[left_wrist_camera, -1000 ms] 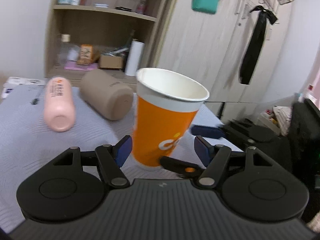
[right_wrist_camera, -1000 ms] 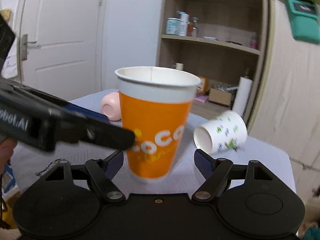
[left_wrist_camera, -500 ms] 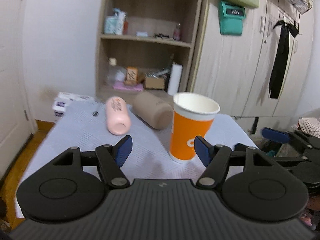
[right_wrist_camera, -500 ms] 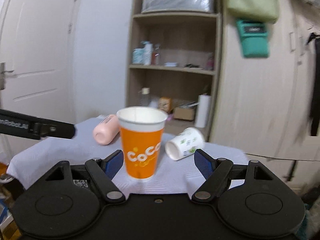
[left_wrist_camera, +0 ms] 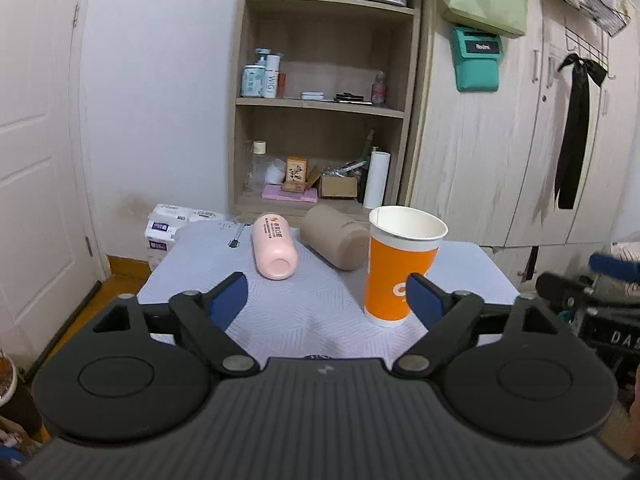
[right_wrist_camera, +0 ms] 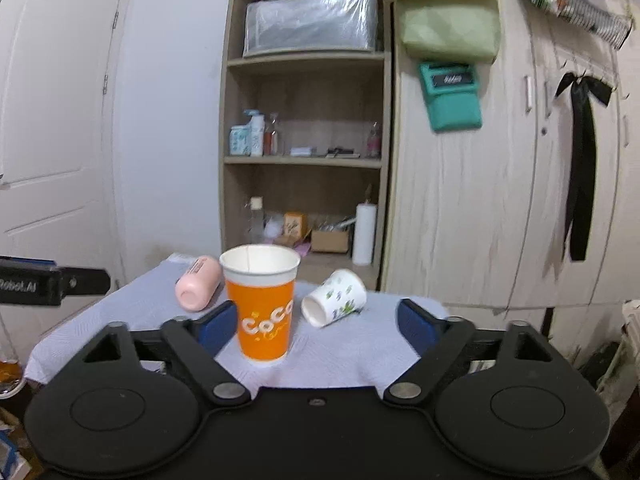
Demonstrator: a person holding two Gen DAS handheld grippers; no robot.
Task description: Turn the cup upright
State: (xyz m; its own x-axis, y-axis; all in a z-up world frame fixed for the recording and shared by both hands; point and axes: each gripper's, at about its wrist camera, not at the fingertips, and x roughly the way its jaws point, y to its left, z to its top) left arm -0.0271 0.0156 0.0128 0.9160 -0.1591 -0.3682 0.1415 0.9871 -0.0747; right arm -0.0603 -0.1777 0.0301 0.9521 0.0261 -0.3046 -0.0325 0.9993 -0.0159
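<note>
An orange paper cup (left_wrist_camera: 400,268) with a white rim stands upright on the cloth-covered table (left_wrist_camera: 320,320); it also shows in the right wrist view (right_wrist_camera: 264,308). My left gripper (left_wrist_camera: 326,296) is open and empty, held back from the cup, which stands just ahead of its right finger. My right gripper (right_wrist_camera: 316,322) is open and empty, also drawn back, with the cup ahead near its left finger. The right gripper's tip (left_wrist_camera: 612,266) shows at the right edge of the left wrist view, and the left gripper's arm (right_wrist_camera: 52,282) at the left of the right wrist view.
A pink bottle (left_wrist_camera: 274,246) and a tan cup (left_wrist_camera: 336,236) lie on their sides at the table's far end. A white floral cup (right_wrist_camera: 334,298) lies on its side right of the orange cup. A shelf unit (left_wrist_camera: 320,120) and wardrobe (left_wrist_camera: 500,140) stand behind.
Both grippers have pulled back and away from the orange cup, which now looks smaller and farther off. The cup stays upright on the table.
</note>
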